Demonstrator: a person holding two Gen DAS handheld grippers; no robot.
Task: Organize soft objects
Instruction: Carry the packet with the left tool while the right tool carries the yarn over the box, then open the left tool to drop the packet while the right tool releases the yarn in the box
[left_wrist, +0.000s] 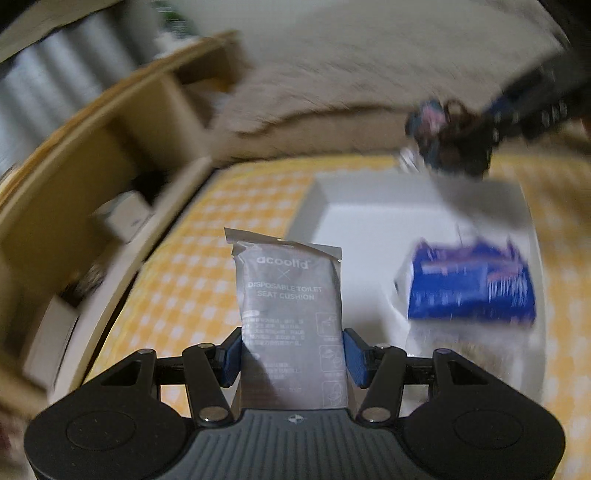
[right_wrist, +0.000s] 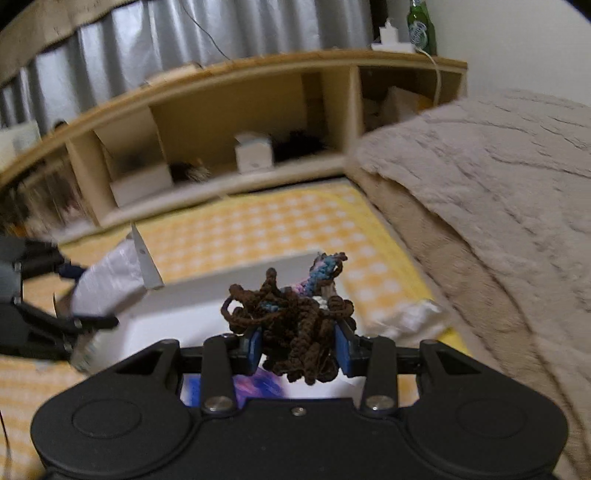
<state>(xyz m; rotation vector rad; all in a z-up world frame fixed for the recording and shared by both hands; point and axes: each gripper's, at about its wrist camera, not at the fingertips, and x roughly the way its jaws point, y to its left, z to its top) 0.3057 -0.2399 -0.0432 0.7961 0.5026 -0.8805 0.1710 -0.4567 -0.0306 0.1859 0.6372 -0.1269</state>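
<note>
Left tool (left_wrist: 291, 354) clamped on grey packet (left_wrist: 290, 314), right tool (right_wrist: 299, 349) on brown cord bundle (right_wrist: 295, 325), above white box (left_wrist: 369, 229) with blue pack (left_wrist: 469, 284).

Colours around my claws

My blue pads (left_wrist: 232, 356) grip a silver-grey foil packet (left_wrist: 291, 325); my other holds a brown knotted cord bundle (right_wrist: 295, 332) over yellow-white checked cloth (left_wrist: 229, 206), near a blue pack (left_wrist: 471, 286).

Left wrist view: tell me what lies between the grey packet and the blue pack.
Only bare white tray floor lies between the grey packet and the blue pack, shown in the left wrist view.
</note>
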